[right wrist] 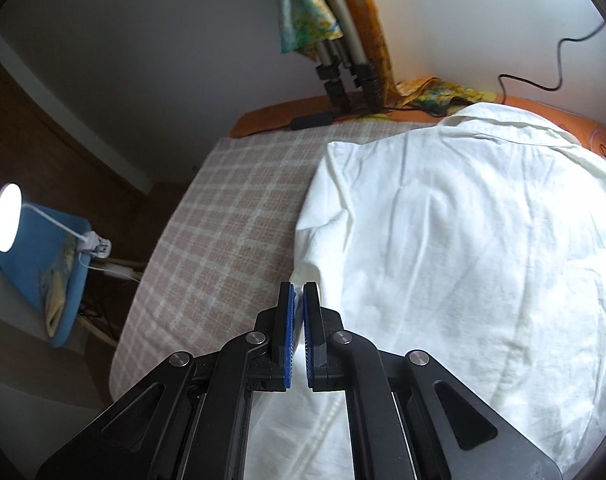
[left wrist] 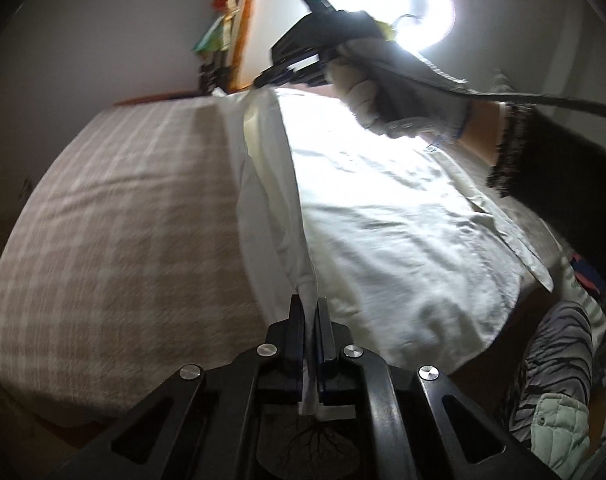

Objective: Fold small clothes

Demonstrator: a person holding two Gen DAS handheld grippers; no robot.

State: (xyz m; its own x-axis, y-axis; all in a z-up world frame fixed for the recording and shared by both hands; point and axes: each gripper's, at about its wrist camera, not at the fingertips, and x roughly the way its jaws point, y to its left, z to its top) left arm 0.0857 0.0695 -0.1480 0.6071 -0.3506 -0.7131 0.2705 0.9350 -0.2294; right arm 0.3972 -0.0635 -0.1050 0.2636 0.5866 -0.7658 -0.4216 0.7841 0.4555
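Note:
A white shirt (left wrist: 391, 220) lies spread on a checked beige cloth (left wrist: 115, 220) that covers the table. My left gripper (left wrist: 311, 308) is shut on the shirt's left edge and lifts a fold of it. My right gripper (left wrist: 263, 78) shows in the left wrist view at the far end of the same edge, held in a gloved hand, shut on the cloth there. In the right wrist view the right gripper (right wrist: 299, 294) is shut on the shirt's edge, with the shirt (right wrist: 463, 240) spread to the right over the checked cloth (right wrist: 231, 232).
A lit round lamp (right wrist: 7, 216) and a blue chair (right wrist: 55, 264) stand to the left beyond the table edge. Tripod legs (right wrist: 343, 68), colourful cloth (right wrist: 307, 12) and a black cable (right wrist: 543, 76) sit at the far wall. Striped and quilted clothes (left wrist: 559, 380) lie at the right.

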